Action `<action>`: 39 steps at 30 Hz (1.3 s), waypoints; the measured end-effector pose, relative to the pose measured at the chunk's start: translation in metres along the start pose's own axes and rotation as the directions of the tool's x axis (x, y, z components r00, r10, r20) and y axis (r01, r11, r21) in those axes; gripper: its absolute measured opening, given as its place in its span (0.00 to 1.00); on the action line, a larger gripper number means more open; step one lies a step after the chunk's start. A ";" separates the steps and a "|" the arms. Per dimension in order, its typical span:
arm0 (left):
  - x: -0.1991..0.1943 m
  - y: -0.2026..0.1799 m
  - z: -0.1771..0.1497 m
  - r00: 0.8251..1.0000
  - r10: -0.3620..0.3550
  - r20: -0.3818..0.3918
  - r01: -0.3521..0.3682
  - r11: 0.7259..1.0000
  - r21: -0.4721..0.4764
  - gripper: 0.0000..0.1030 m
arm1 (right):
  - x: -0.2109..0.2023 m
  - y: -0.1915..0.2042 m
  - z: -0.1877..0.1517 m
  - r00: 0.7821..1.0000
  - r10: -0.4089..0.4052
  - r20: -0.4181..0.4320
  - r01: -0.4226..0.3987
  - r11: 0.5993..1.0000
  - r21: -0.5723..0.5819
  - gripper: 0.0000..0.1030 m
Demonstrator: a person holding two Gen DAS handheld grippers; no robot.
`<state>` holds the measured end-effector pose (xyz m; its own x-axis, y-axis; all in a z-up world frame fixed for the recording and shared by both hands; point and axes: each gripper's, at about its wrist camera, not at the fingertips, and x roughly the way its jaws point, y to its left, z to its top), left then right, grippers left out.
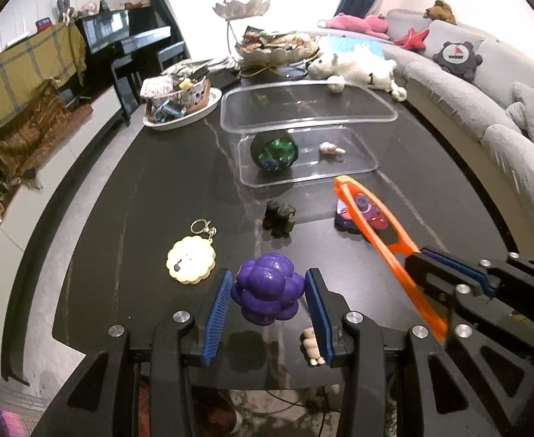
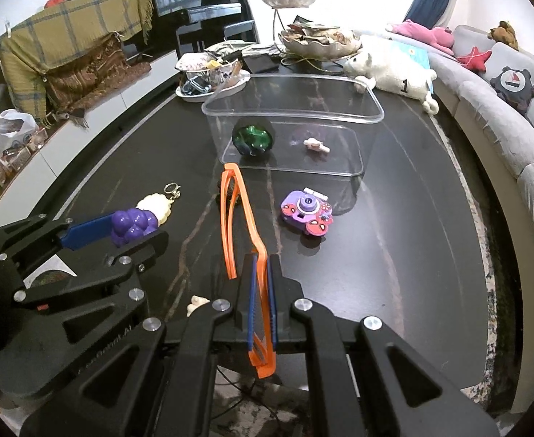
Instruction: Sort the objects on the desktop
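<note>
Nearest, on the dark desk (image 1: 95, 284), the left gripper (image 1: 267, 291) sits with its blue pads either side of a knobbly purple grape-shaped toy (image 1: 267, 287); the pads look to be touching or nearly touching it, so whether it is truly gripped cannot be told for sure. Just right of it, the right gripper (image 2: 261, 291) is closed narrowly on a pair of orange glasses (image 2: 241, 218), whose long arms jut forward, clear of the desk. A small cream figure (image 1: 312, 346) lies by the left gripper's right pad. Left of the toy lies a cream keychain (image 1: 191, 260). Further out are a dark little figure (image 1: 279, 218) and a purple toy camera (image 2: 307, 213). Beyond them stands a clear plastic box (image 2: 292, 123), already holding a green ball (image 2: 254, 138) and a small pink piece (image 2: 316, 145). Risks, as I judge them: the round toy could squirt out of a loose pinch, and the glasses' projecting arms could catch the box rim or knock the camera when carried across.
</note>
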<state>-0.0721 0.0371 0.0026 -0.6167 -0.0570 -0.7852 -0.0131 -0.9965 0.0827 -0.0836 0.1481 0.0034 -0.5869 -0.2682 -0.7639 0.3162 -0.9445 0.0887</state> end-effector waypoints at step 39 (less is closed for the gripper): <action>-0.004 0.010 0.026 0.999 -0.007 0.038 0.008 0.999 -0.031 0.37 | -0.001 0.000 0.028 0.999 0.041 0.033 -0.042 0.998 0.035 0.04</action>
<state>-0.0902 0.0289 0.0226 -0.6460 -0.0476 -0.7618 0.0060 -0.9983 0.0573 -0.1041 0.1428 0.0222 -0.5976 -0.3127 -0.7383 0.3140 -0.9385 0.1434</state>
